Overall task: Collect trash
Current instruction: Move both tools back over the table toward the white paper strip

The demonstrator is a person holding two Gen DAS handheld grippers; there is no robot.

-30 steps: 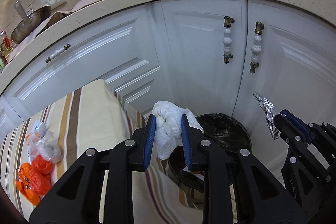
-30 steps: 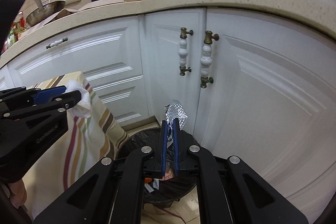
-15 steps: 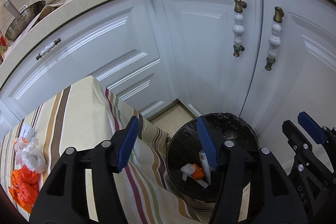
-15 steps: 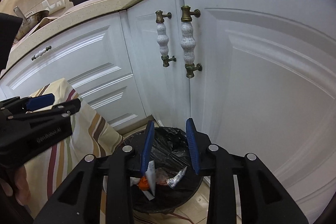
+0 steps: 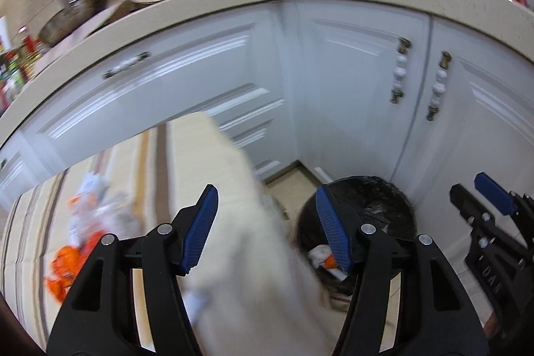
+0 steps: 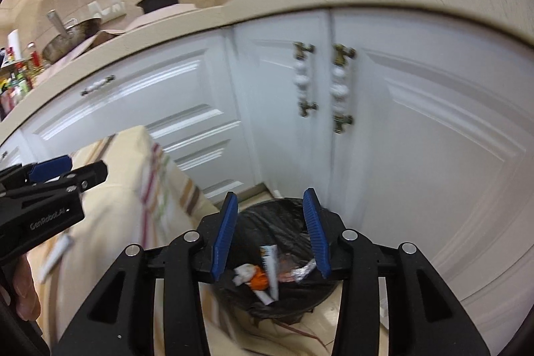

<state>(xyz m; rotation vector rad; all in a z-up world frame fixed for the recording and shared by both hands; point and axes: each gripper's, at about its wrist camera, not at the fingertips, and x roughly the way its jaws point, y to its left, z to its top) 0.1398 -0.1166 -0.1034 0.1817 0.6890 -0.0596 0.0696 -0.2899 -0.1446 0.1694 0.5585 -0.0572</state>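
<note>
Right wrist: trash (image 6: 267, 272) in bin (image 6: 287, 209), below parted jaws.

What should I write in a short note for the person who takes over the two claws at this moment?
Left claw: open, empty; jaws opened a moment ago.
Right claw: open, empty above the bin; jaws have just been opening.
Trash bin with black liner stands on the floor by the white cabinets. Inside it: a foil scrap, a white wad, an orange piece and a wrapper.
Done: both pieces dropped in.
Left: orange wrappers and clear plastic lie on the striped tablecloth; view is blurred there.
</note>
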